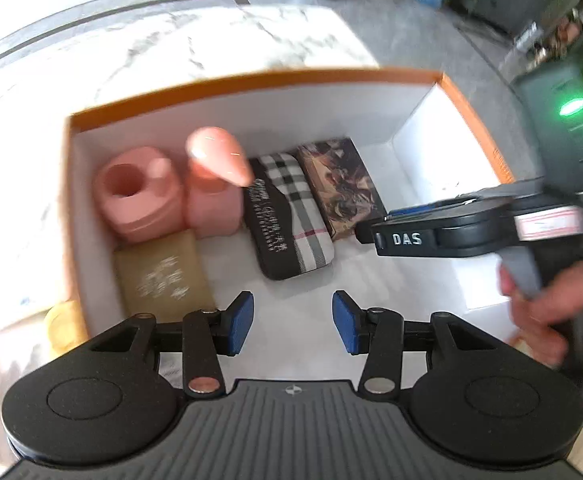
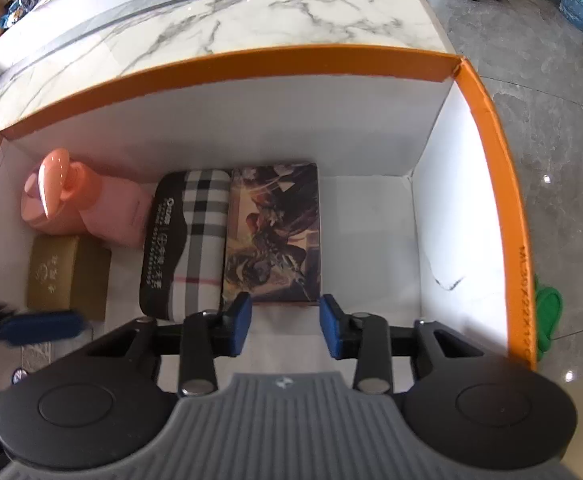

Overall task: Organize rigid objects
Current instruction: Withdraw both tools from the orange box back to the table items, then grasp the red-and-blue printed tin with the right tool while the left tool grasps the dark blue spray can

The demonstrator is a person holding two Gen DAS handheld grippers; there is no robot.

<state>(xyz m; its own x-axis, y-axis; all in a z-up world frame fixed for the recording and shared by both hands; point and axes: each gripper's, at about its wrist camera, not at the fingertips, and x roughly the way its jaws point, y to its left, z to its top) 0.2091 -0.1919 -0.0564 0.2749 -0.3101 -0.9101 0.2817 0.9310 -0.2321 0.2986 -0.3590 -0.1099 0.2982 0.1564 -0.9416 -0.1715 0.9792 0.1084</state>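
An orange-rimmed white box (image 1: pixel 251 80) (image 2: pixel 251 60) holds a pink bottle (image 1: pixel 211 200) (image 2: pixel 107 216), a pink round container (image 1: pixel 139 200) (image 2: pixel 39 204), a gold box (image 1: pixel 163 276) (image 2: pixel 63 276), a plaid-and-black case (image 1: pixel 287 216) (image 2: pixel 187 240) and a dark picture box (image 1: pixel 339 184) (image 2: pixel 275 232). My left gripper (image 1: pixel 292 323) is open and empty above the box floor. My right gripper (image 2: pixel 285 326) is open and empty, just in front of the picture box; it also shows in the left wrist view (image 1: pixel 451 228).
The box stands on a white marble table (image 2: pixel 291 16). A green object (image 2: pixel 547 316) lies outside the box's right wall. A yellow object (image 1: pixel 65 332) lies outside its left wall. Grey tiled floor (image 2: pixel 551 100) lies to the right.
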